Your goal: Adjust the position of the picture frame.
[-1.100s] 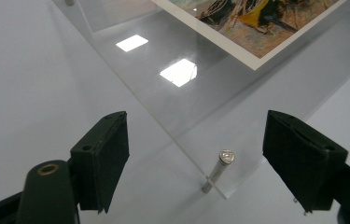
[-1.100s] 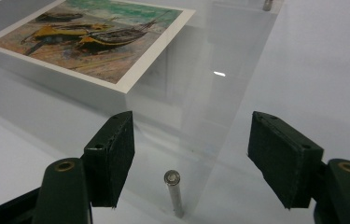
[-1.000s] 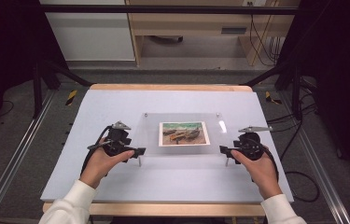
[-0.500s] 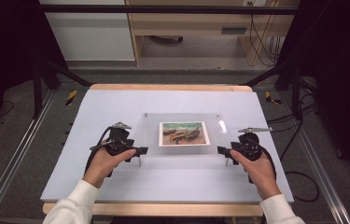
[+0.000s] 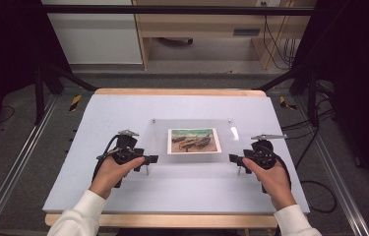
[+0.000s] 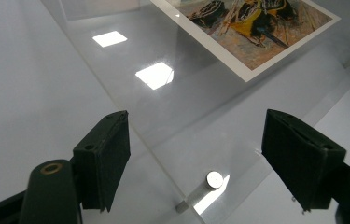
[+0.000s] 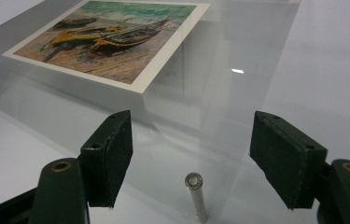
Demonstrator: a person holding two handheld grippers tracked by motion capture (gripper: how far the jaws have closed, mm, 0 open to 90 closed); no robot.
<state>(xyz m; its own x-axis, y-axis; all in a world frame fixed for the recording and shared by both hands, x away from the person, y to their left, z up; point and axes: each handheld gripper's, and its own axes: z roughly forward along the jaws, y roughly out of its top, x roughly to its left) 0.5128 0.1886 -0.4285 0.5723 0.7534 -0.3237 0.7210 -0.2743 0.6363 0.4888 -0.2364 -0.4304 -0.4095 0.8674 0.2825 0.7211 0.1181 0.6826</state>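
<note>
Both claws have edged inward toward the clear acrylic panel (image 5: 192,142) since a second ago. Left claw (image 5: 150,159): jaws wide apart, empty, straddling the panel's near corner and its metal standoff post (image 6: 213,178). Right claw (image 5: 232,158): likewise spread, empty, a post (image 7: 194,183) between its jaws. Boat picture (image 5: 194,140): ahead of both claws, on the panel, over the table (image 5: 123,113).

The black two-jaw left gripper (image 5: 148,159) and black two-jaw right gripper (image 5: 234,159) face inward toward each other, jaws spread wide, each gripped by a white-sleeved hand.
</note>
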